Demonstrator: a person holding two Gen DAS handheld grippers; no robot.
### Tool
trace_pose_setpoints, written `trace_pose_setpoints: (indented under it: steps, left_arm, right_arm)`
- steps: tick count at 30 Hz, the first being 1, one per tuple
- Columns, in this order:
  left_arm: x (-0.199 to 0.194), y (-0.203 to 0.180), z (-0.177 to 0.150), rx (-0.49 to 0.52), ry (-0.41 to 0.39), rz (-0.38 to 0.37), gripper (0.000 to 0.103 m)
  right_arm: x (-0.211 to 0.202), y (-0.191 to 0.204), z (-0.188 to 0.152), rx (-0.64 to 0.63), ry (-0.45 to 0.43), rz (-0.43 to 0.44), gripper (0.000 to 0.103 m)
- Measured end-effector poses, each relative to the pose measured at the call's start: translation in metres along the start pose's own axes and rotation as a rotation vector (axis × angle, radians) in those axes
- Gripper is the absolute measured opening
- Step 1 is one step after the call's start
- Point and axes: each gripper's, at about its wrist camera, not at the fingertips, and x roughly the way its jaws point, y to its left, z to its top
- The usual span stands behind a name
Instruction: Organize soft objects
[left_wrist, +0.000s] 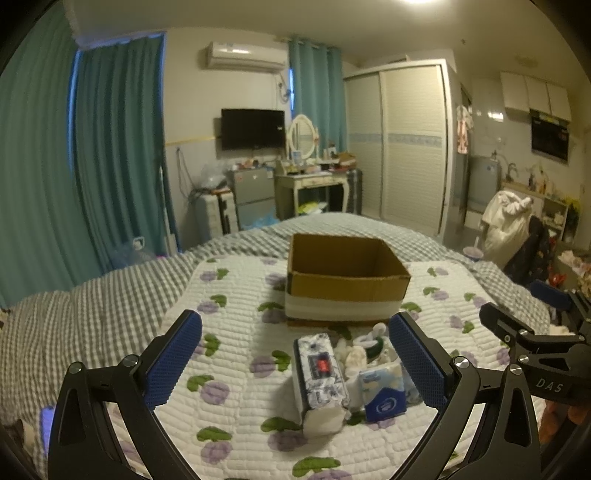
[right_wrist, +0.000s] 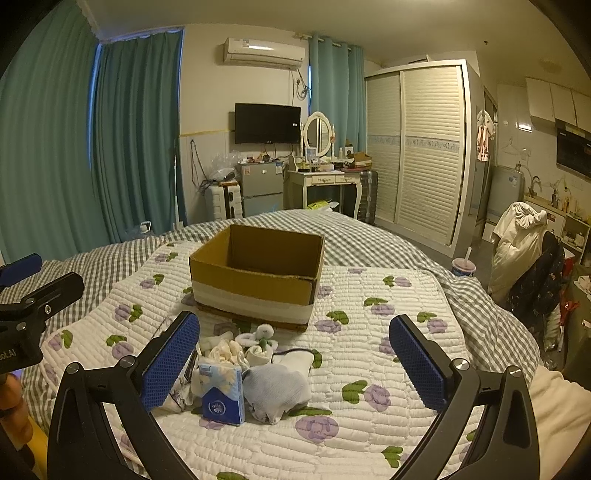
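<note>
An open, empty cardboard box (left_wrist: 347, 280) stands on the quilted bed; it also shows in the right wrist view (right_wrist: 258, 273). In front of it lies a small pile: a floral tissue pack (left_wrist: 320, 373), a blue tissue pack (left_wrist: 382, 393) (right_wrist: 221, 391), rolled white socks (left_wrist: 352, 354) (right_wrist: 225, 349), a pale blue cloth item (right_wrist: 275, 387) and a white-and-green soft toy (right_wrist: 262, 338). My left gripper (left_wrist: 295, 369) is open above the floral pack. My right gripper (right_wrist: 295, 365) is open, with the pile by its left finger.
The floral white quilt (right_wrist: 369, 354) lies on a grey checked cover (left_wrist: 92, 306). Teal curtains hang on the left. A fridge, dressing table and wardrobe (right_wrist: 424, 155) stand beyond the bed. A chair with clothes (right_wrist: 524, 251) and a cup (right_wrist: 463, 266) are on the right.
</note>
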Motion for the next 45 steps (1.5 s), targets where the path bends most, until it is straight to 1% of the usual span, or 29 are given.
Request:
trace_pose_setpoints:
  steps: [2, 5, 7, 8, 11, 13, 14, 16, 18, 19, 20, 22, 25, 29, 30, 32, 35, 37, 39, 41, 42, 43, 44, 45]
  left_arm:
    - [0.011, 0.000, -0.009, -0.001, 0.037, -0.006, 0.103]
    - [0.034, 0.001, -0.031, -0.012, 0.122, -0.019, 0.103]
    - [0.049, -0.001, -0.046, -0.003, 0.173, -0.014, 0.103]
    - [0.060, -0.003, -0.056, 0.004, 0.211, -0.011, 0.102]
    - [0.078, -0.007, -0.074, -0.006, 0.280, -0.038, 0.102]
    - [0.088, -0.010, -0.082, -0.010, 0.305, -0.048, 0.100]
    - [0.093, -0.012, -0.084, -0.008, 0.315, -0.057, 0.094]
    - [0.104, -0.015, -0.088, -0.003, 0.333, -0.071, 0.090]
    - [0.112, -0.013, -0.089, -0.011, 0.344, -0.104, 0.076]
    - [0.115, -0.011, -0.090, -0.017, 0.352, -0.125, 0.059]
    - [0.117, -0.010, -0.090, -0.015, 0.358, -0.141, 0.047]
    - [0.116, -0.007, -0.090, 0.006, 0.344, -0.144, 0.043]
    - [0.109, 0.004, -0.087, 0.011, 0.334, -0.158, 0.043]
    - [0.101, 0.027, -0.080, -0.006, 0.321, -0.141, 0.043]
    - [0.100, 0.033, -0.080, -0.008, 0.319, -0.130, 0.043]
    - [0.100, 0.042, -0.080, -0.019, 0.319, -0.115, 0.043]
    - [0.104, 0.052, -0.082, -0.055, 0.339, -0.123, 0.043]
    - [0.104, 0.055, -0.084, -0.063, 0.345, -0.126, 0.043]
    - [0.104, 0.054, -0.085, -0.058, 0.344, -0.128, 0.043]
    - [0.103, 0.054, -0.085, -0.057, 0.343, -0.131, 0.043]
    - [0.103, 0.054, -0.085, -0.058, 0.345, -0.129, 0.043]
    - [0.102, 0.054, -0.085, -0.058, 0.345, -0.126, 0.043]
    - [0.102, 0.054, -0.085, -0.058, 0.344, -0.126, 0.043]
    - [0.100, 0.054, -0.085, -0.055, 0.344, -0.125, 0.043]
  right_arm:
    - [0.006, 0.002, -0.006, -0.002, 0.025, 0.003, 0.103]
    - [0.021, 0.007, -0.016, -0.014, 0.077, 0.005, 0.103]
    - [0.031, 0.011, -0.022, -0.027, 0.108, 0.003, 0.103]
    - [0.037, 0.014, -0.026, -0.033, 0.126, 0.003, 0.103]
    - [0.053, 0.020, -0.037, -0.047, 0.168, 0.006, 0.103]
    - [0.062, 0.025, -0.043, -0.062, 0.192, 0.003, 0.103]
    - [0.066, 0.027, -0.047, -0.070, 0.203, 0.000, 0.103]
    - [0.073, 0.029, -0.052, -0.076, 0.224, -0.001, 0.103]
    - [0.079, 0.029, -0.056, -0.079, 0.244, -0.013, 0.103]
    - [0.082, 0.029, -0.059, -0.080, 0.253, -0.019, 0.103]
    - [0.084, 0.031, -0.060, -0.081, 0.259, -0.023, 0.103]
    - [0.088, 0.033, -0.062, -0.082, 0.273, -0.036, 0.103]
    - [0.092, 0.041, -0.065, -0.071, 0.291, -0.051, 0.103]
    - [0.102, 0.062, -0.072, -0.056, 0.346, -0.025, 0.095]
    - [0.104, 0.067, -0.073, -0.061, 0.358, -0.018, 0.094]
    - [0.110, 0.080, -0.078, -0.082, 0.383, -0.012, 0.090]
    - [0.121, 0.094, -0.085, -0.112, 0.411, -0.012, 0.087]
    - [0.128, 0.101, -0.089, -0.141, 0.419, -0.036, 0.085]
    - [0.132, 0.106, -0.094, -0.175, 0.426, -0.066, 0.079]
    - [0.134, 0.109, -0.099, -0.196, 0.431, -0.092, 0.069]
    - [0.134, 0.110, -0.101, -0.204, 0.429, -0.100, 0.066]
    - [0.135, 0.109, -0.103, -0.210, 0.429, -0.109, 0.055]
    - [0.134, 0.108, -0.104, -0.206, 0.427, -0.112, 0.050]
    - [0.132, 0.106, -0.103, -0.191, 0.424, -0.102, 0.049]
